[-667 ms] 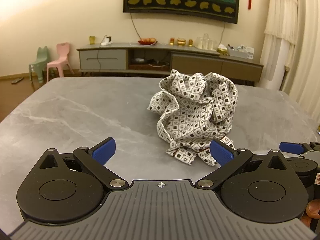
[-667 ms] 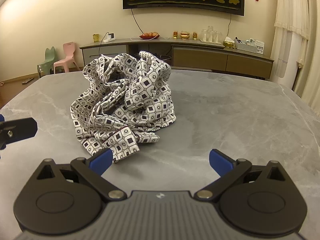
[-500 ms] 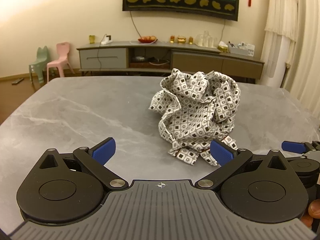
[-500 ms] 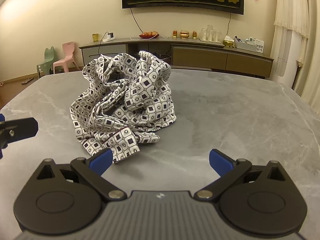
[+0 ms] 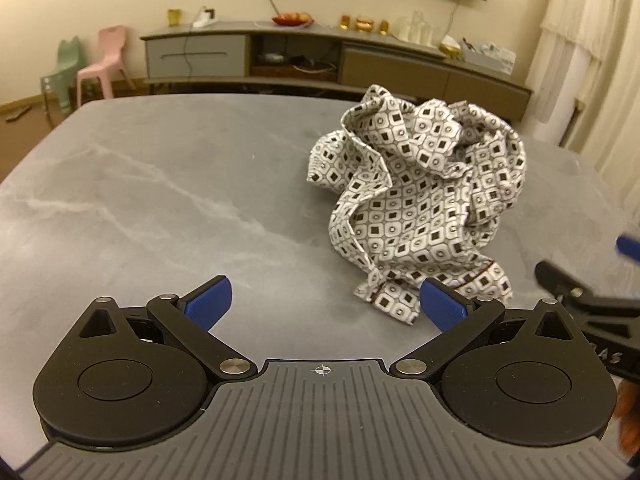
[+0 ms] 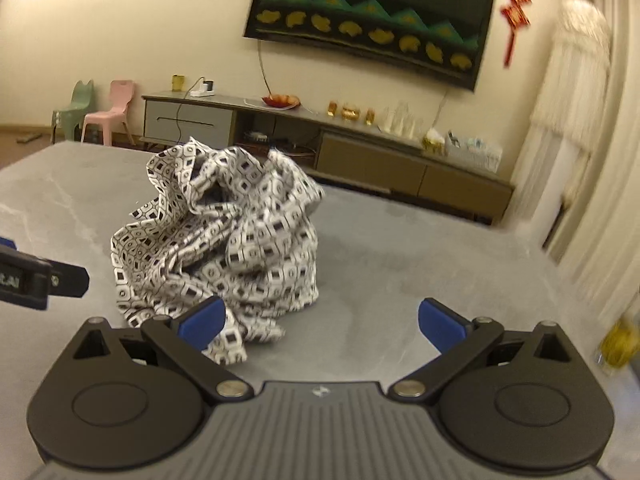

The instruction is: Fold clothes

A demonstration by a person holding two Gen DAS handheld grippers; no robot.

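Living room, warm light; grey marble-look table [image 5: 160,184] in front of a long low sideboard [image 6: 304,120] under a wall TV [image 6: 368,28]. Far left: green chair [image 6: 76,108], pink chair [image 6: 114,110]. On the sideboard: red bowl [image 6: 280,100] with something orange in it, contents too small to tell; glasses and gold jars further right, blurred.

Left gripper [image 5: 324,304]: jaws wide apart, empty, hovering just above the table. Crumpled black-and-white patterned shirt [image 5: 420,200] sits in a heap on the table, right of centre in the left view; its near cuff lies just beside the left gripper's right pad.

Right gripper [image 6: 320,320]: jaws wide apart, empty.

Versus 0.5 s ago: both grippers closer to the shirt, right camera rolled and motion-blurred, left camera pitched down. Shirt heap unchanged.

Nothing between either gripper and the shirt. White curtain [image 6: 568,120] far right.
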